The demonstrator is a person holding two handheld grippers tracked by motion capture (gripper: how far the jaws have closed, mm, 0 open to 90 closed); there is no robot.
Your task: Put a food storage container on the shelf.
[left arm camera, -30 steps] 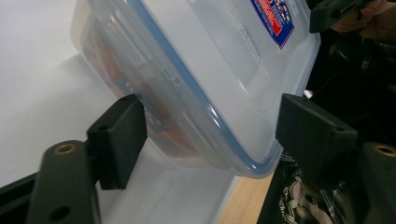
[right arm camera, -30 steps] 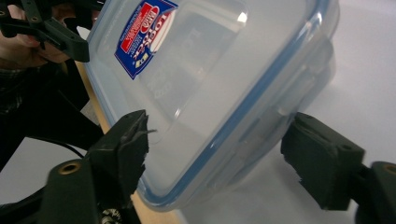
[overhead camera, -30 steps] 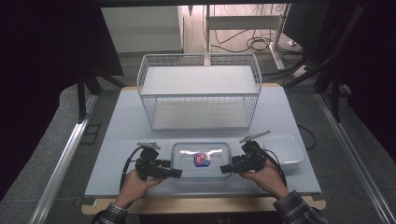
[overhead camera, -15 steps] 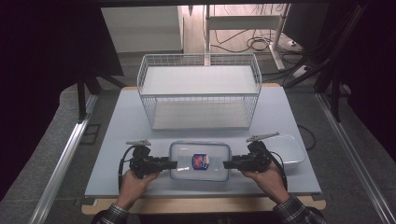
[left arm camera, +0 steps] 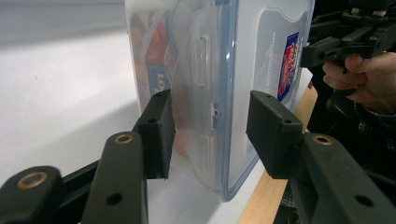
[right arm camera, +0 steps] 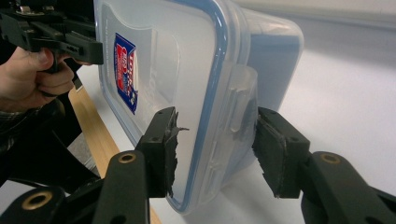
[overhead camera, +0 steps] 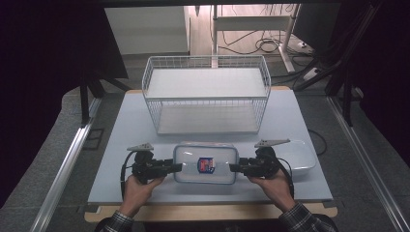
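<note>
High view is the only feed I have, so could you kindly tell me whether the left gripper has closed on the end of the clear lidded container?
Observer: No. In the left gripper view the left gripper is open. Its jaws straddle the end latch of the container, with a gap on the lid side.
Operator: Thank you. And the right gripper?
Observer: The right gripper is open too, with its jaws either side of the other latch. One pad looks torn.
Operator: Is anything inside?
Observer: Through the wall, an orange-and-red packet shows inside.
</note>
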